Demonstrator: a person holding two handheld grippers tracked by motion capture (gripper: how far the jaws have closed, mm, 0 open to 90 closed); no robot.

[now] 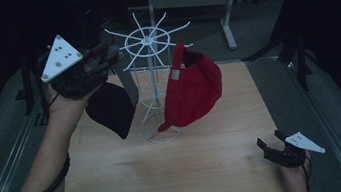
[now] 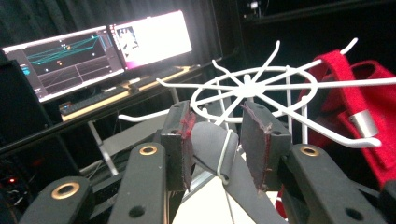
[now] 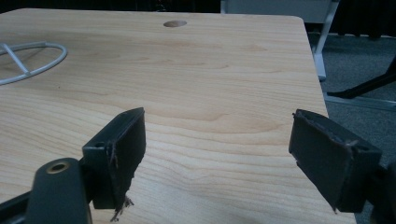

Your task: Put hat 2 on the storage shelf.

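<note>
I am keeping the left gripper (image 2: 217, 140) jaws parted around the black cap's strap (image 2: 219, 154), withdrawing squarely off the rack hook (image 2: 224, 149).

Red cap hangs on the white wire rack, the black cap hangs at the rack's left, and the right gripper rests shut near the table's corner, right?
Not quite. The right gripper is open: the right gripper view shows its jaws standing wide apart over the bare table. The red cap does hang on the white wire rack, with the black cap at its left.
</note>
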